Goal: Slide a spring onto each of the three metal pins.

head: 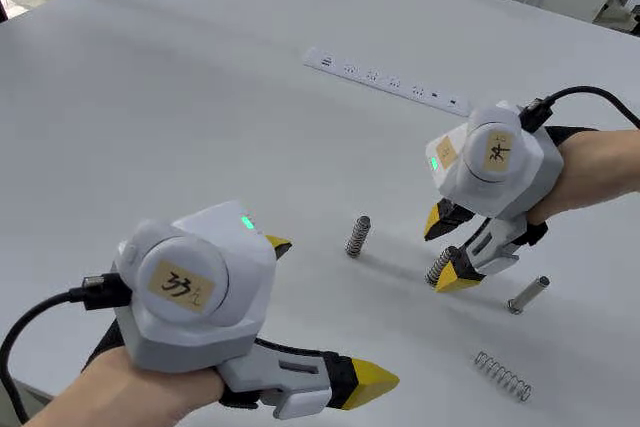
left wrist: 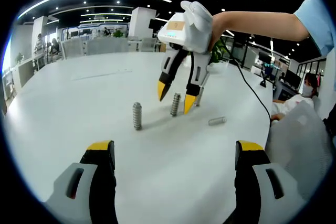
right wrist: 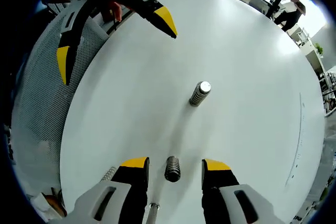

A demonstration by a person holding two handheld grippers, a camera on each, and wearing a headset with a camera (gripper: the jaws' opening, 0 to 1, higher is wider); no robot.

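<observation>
Pwr strip [head: 385,79] behind; spare spring [head: 502,375] lying loose.

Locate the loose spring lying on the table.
Head view: the loose spring lies flat at the lower right of the table, just nearer the person than the lying pin, beside the right gripper.

White left tool [head: 332,311] and right tool [head: 441,255] have yellow tips, black cables [head: 30,322], handwritten labels [head: 185,287].

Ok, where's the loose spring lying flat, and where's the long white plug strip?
loose spring [head: 502,376]: head view, middle of its coils.
plug strip [head: 385,79]: head view, middle of its top face.
</observation>
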